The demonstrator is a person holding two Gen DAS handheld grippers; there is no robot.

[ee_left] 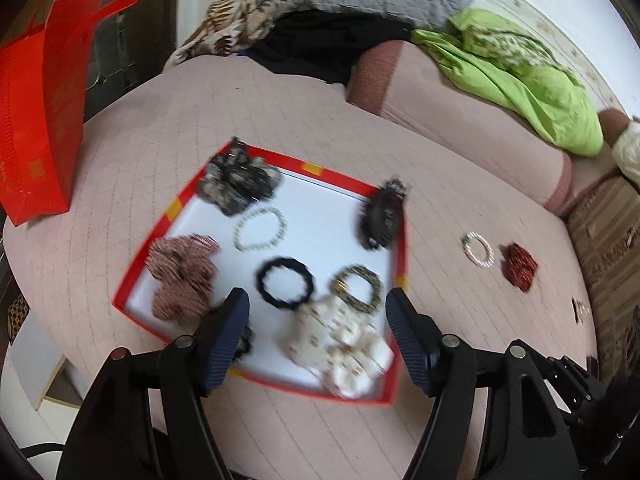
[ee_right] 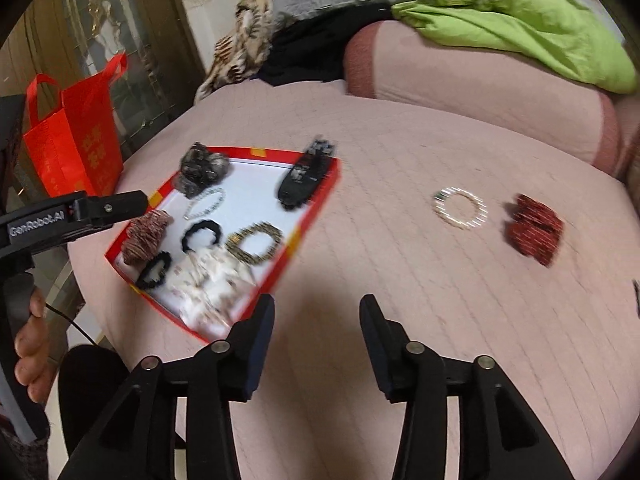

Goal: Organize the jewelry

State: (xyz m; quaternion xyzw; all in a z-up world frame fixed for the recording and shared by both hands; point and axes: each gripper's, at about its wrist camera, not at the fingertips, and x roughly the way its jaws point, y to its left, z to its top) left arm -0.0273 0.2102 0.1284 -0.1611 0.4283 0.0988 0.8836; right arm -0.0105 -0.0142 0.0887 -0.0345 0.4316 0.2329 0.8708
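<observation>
- Left claw [ee_left: 318, 320]: jaws apart, empty, hanging over the near side of the red-rimmed tray [ee_left: 256, 152], above a cream scrunchie [ee_left: 340, 348].
- Right claw [ee_right: 317, 320]: jaws apart, empty, over bare bed cover [ee_right: 400, 280]; the pearl bracelet [ee_right: 460, 207] and red scrunchie [ee_right: 534, 230] lie beyond, to its right.

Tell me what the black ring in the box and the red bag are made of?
The black ring looks like soft stretchy fabric, probably a hair tie: matte, with a bumpy, gathered edge. The red bag looks like thin non-woven cloth, with floppy handles, a slightly textured surface and gold print. Blur leaves both a bit uncertain.
</observation>
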